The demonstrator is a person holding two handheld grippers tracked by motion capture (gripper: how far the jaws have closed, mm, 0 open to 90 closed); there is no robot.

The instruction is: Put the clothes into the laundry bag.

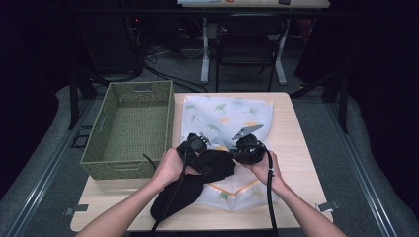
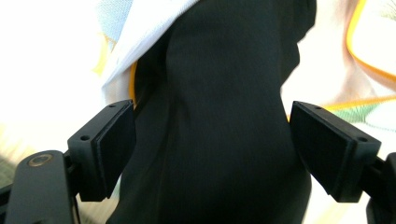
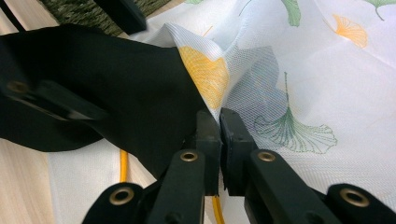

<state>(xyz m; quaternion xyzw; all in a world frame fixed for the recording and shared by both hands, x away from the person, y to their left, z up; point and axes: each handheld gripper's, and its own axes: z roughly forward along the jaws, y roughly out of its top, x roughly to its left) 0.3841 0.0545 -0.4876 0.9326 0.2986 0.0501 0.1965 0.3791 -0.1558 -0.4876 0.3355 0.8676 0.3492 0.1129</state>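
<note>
A white mesh bag [image 1: 222, 116] printed with green and orange leaves lies flat on the table. A black garment [image 1: 183, 195] sticks out of its near opening toward the table's front edge. My left gripper [image 1: 202, 157] is open, its jaws standing wide on either side of the black garment [image 2: 219, 116] without pressing it. My right gripper [image 1: 233, 148] is shut on the bag's edge [image 3: 219, 114], beside the orange trim, holding the mouth up over the black garment [image 3: 116, 84]. The bag's printed mesh [image 3: 327, 84] spreads out beyond the jaws.
A green woven basket [image 1: 99, 133] stands on the table's left half, close to the left hand. Bare wooden tabletop [image 1: 291, 138] lies to the right of the bag. Beyond the table are a dark chair and desk legs.
</note>
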